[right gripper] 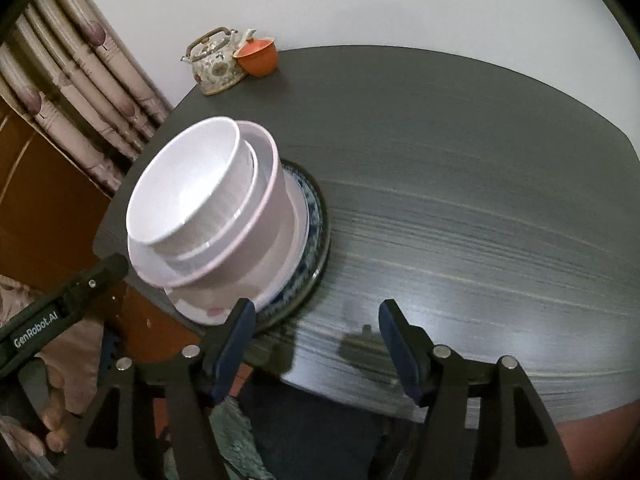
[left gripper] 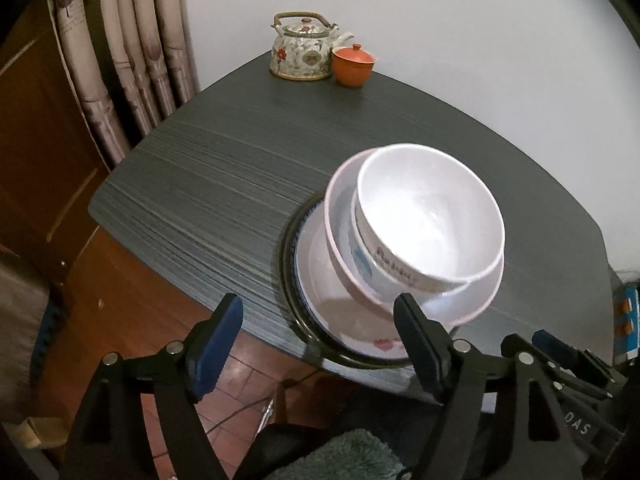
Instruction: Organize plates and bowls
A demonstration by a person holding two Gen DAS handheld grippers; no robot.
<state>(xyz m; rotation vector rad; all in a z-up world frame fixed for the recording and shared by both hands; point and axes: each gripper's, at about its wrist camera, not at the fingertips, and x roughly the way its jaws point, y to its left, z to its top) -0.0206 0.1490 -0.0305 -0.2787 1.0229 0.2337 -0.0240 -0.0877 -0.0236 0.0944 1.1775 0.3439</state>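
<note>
Left wrist view: dark tabletop [left gripper: 240, 152] carrying all items. Dish stack [left gripper: 384, 304] sitting at the near edge: dark-rimmed plate, white plates, pink-rimmed bowl [left gripper: 340, 216], white bowl [left gripper: 430, 208] nesting on top. Floral teapot [left gripper: 302, 48] and orange lidded cup [left gripper: 354, 65] standing touching at the far corner. Left tool [left gripper: 318, 344] and right tool [right gripper: 316, 344] both gaping wide, gripping nothing.

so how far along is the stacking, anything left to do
Done, it seems: the white bowl sits nested in the pink bowl, on a white plate over a blue-patterned plate and a dark plate, all one stack. In hand: nothing; the left tongs and right tongs are open. Left: no loose plates or bowls show; only the teapot and orange lidded cup stand apart.
</note>
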